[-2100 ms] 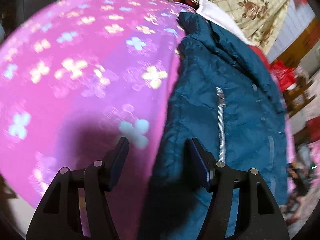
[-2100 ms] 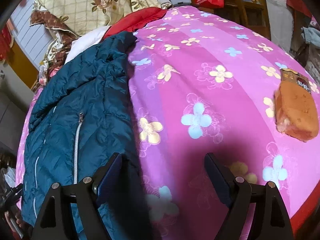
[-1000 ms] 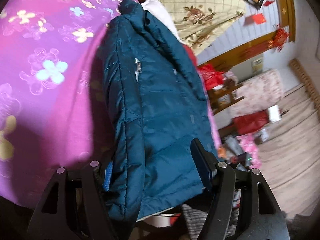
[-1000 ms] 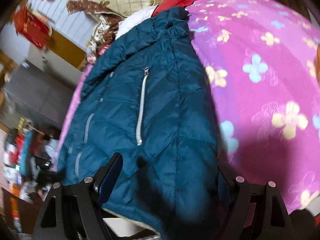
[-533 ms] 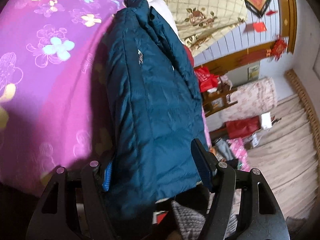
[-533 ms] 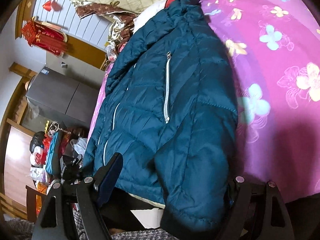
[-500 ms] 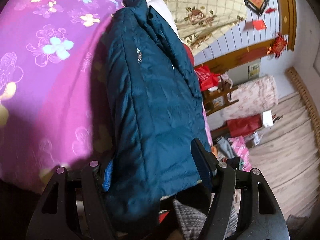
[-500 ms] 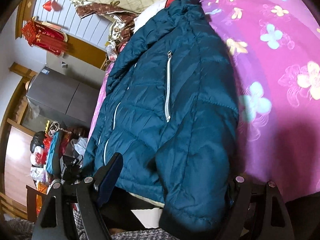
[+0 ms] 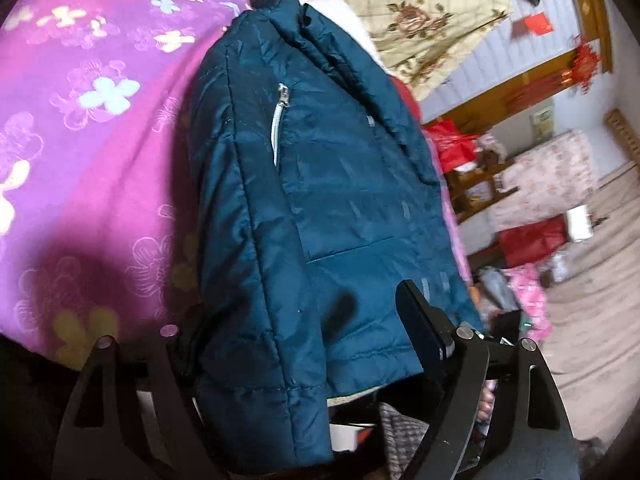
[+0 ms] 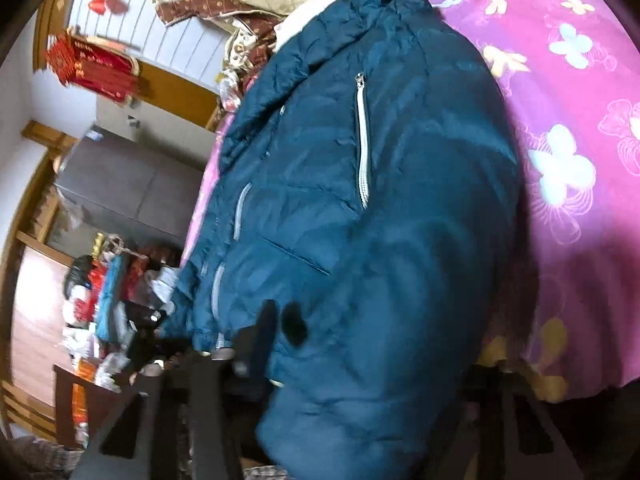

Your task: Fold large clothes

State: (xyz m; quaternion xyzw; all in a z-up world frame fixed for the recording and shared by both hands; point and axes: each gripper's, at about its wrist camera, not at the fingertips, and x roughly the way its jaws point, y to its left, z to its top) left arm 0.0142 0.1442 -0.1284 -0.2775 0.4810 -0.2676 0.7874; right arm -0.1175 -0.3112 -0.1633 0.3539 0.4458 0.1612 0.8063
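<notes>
A dark teal quilted jacket (image 9: 320, 208) with a silver pocket zip lies along the edge of a bed with a pink flowered cover (image 9: 92, 128). Its hem hangs over the bed's near edge. My left gripper (image 9: 296, 332) is open, its fingers standing on either side of the jacket's hem corner. In the right wrist view the same jacket (image 10: 360, 208) fills the middle. My right gripper (image 10: 368, 344) is open around the jacket's lower part, with the jacket bulging between the fingers and hiding most of the right finger.
Pillows and a floral quilt (image 9: 424, 12) are piled at the bed's head. A grey cabinet (image 10: 132, 192) and cluttered shelves (image 10: 104, 300) stand beside the bed. Red bags (image 9: 528, 240) and furniture stand on the floor.
Both grippers swung from over the pink cover to the jacket's hem at the bed edge. In the last half second both views shifted slightly and the jacket's lower part sits deeper between the fingers.
</notes>
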